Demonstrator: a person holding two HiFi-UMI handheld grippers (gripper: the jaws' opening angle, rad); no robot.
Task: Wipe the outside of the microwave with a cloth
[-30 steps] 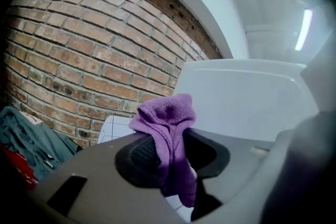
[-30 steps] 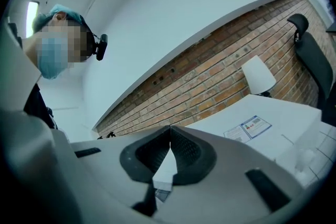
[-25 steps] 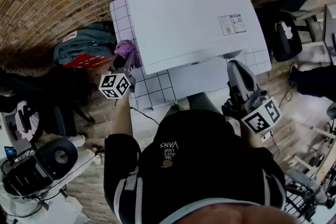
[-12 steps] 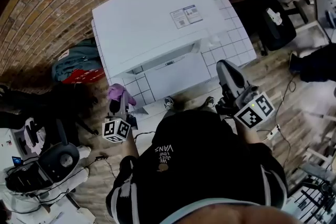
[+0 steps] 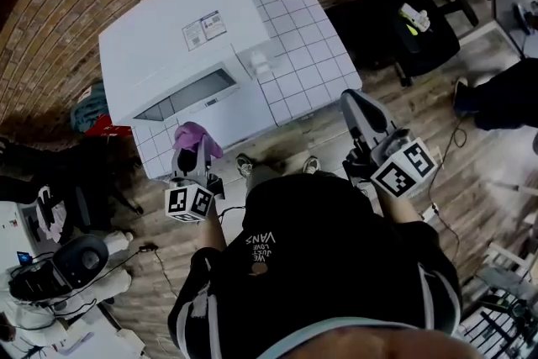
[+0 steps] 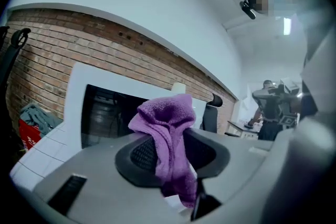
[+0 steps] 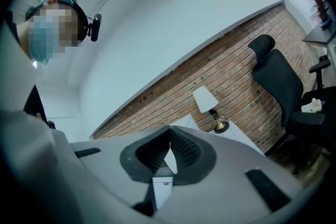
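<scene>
Left gripper (image 5: 192,157), jaws pinching the purple cloth (image 5: 195,136), stands just before the microwave (image 5: 164,42) front and is nearer; right gripper (image 5: 356,107), jaws pressed together on nothing, hangs farther off the microwave's right.

The left gripper (image 5: 192,154) is held out in front of the person, pointing forward. Its jaws are closed on a purple cloth (image 5: 195,136), which sticks up and hangs down between them. The right gripper (image 5: 351,103) is held out on the other side, pointing forward too. Its jaws touch at the tips, with nothing between them.
</scene>
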